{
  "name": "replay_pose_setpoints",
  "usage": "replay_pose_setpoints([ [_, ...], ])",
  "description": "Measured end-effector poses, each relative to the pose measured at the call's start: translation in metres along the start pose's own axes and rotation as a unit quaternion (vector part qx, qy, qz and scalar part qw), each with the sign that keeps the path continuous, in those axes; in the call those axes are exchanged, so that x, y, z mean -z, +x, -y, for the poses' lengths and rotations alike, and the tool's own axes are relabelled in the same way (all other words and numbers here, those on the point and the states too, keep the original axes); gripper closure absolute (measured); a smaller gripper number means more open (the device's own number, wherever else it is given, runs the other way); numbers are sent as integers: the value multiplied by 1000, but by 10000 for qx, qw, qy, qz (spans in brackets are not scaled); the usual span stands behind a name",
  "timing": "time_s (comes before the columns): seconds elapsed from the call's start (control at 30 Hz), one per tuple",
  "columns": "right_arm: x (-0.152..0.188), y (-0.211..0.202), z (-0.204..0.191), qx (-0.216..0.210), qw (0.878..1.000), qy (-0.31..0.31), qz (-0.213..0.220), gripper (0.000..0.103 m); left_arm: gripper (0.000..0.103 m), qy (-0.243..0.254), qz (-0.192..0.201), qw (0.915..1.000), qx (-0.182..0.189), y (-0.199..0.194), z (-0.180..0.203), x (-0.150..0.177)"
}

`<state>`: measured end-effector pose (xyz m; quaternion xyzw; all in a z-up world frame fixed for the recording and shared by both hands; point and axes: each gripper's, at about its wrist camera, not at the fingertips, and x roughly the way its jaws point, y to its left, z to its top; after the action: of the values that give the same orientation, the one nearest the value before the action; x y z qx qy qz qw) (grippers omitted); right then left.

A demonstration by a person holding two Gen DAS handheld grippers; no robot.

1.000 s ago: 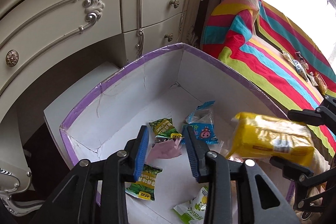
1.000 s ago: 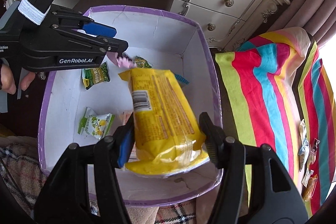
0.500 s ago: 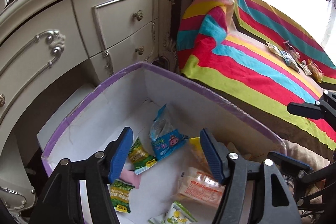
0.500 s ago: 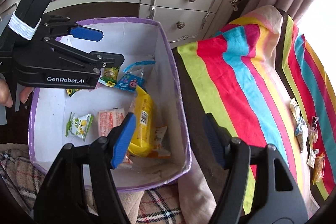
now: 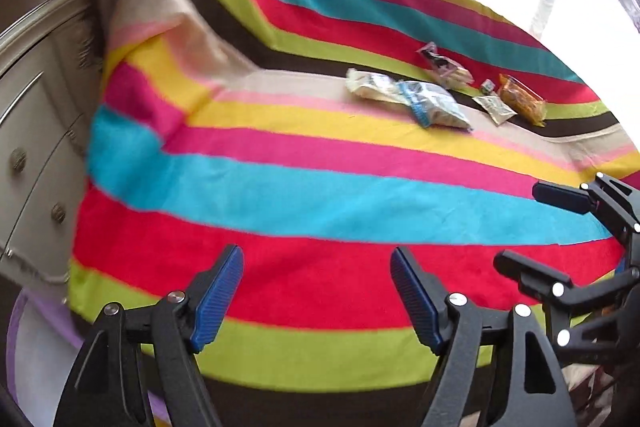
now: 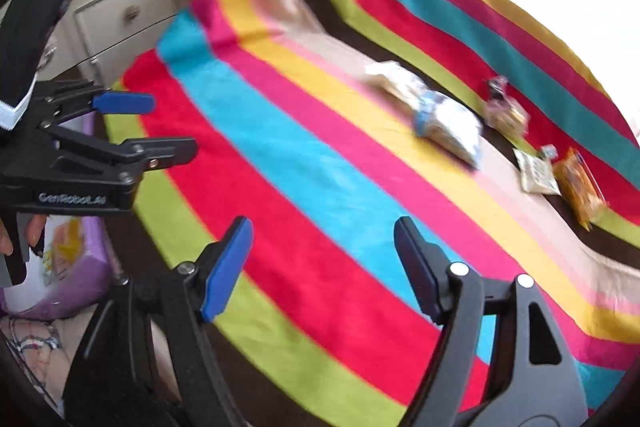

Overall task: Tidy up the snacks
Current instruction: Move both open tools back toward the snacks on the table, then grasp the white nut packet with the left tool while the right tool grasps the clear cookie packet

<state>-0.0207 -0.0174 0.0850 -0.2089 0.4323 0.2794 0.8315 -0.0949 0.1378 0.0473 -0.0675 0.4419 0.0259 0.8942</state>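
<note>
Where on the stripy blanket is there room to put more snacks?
The near stripes of the blanket, from the cream dresser side across to the open left tool and right tool, are bare. The far right part is crowded: a blue-white packet, an orange packet and smaller ones lie close together there.

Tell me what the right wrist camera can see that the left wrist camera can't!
Only the right wrist view shows a hand behind the left gripper and the yellow picture on the purple box.

Only the left wrist view shows the right gripper from the side.

Both show the striped blanket, the snack packets, the cream dresser, and empty jaws opening.
</note>
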Motion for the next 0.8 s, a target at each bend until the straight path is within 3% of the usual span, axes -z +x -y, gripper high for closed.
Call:
replay_pose_setpoints([
  [0.1, 9, 16, 74, 249, 9965, 788, -83, 25, 26, 368, -19, 9991, 203, 34, 43, -33],
  [0.17, 16, 28, 119, 277, 9904, 1347, -136, 25, 26, 570, -12, 9983, 124, 56, 65, -51],
  [0.27, 20, 48, 175, 177, 9743, 2240, -130, 24, 26, 330, -135, 9991, 209, 86, 74, -72],
  [0.37, 15, 73, 208, 188, 9592, 2818, -131, 24, 26, -25, -15, 9998, 209, 99, 66, -81],
  [0.53, -22, 120, 225, 596, 9595, 2748, -155, 19, 26, -174, -31, 9998, -7, 116, 43, -87],
  [0.73, -61, 152, 232, 1001, 9586, 2662, -161, 14, 24, -304, 19, 9995, 57, 123, 23, -98],
  [0.8, -61, 150, 232, 1047, 9618, 2528, 3, 32, 24, -429, 8, 9990, 142, 126, 20, -105],
])
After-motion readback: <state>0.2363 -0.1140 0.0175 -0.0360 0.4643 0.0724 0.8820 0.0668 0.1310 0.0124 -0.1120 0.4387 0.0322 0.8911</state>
